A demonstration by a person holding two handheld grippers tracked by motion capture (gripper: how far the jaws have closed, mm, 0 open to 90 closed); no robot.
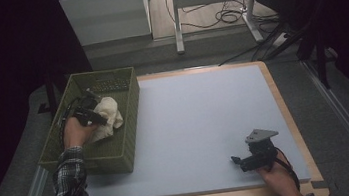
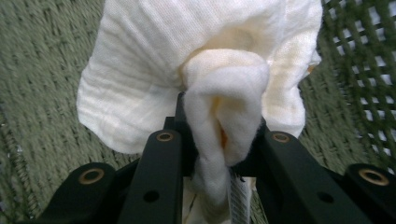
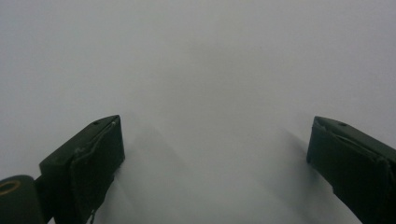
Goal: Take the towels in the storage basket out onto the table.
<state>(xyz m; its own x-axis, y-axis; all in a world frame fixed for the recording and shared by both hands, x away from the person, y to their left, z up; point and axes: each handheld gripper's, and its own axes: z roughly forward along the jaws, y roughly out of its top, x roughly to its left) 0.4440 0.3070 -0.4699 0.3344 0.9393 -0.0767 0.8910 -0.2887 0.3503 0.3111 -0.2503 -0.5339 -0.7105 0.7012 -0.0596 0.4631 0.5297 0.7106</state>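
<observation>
A cream-white cloth (image 1: 107, 115) lies bunched inside the olive green woven basket (image 1: 130, 103) at the table's left side. My left gripper (image 1: 98, 118) is inside that basket, shut on a fold of the cloth (image 2: 224, 116), which bulges out between its two black jaws. My right gripper (image 1: 234, 160) rests low over the pale blue mat (image 1: 195, 120) near the front right corner. In the right gripper view its jaws stand wide apart with nothing between them (image 3: 215, 154).
A dark ribbed item (image 1: 108, 86) lies at the basket's far end. The mat sits on a wooden tabletop (image 1: 294, 128) whose edge runs along the right and front. Behind the table stand a white table frame (image 1: 212, 8) and floor cables (image 1: 225, 17).
</observation>
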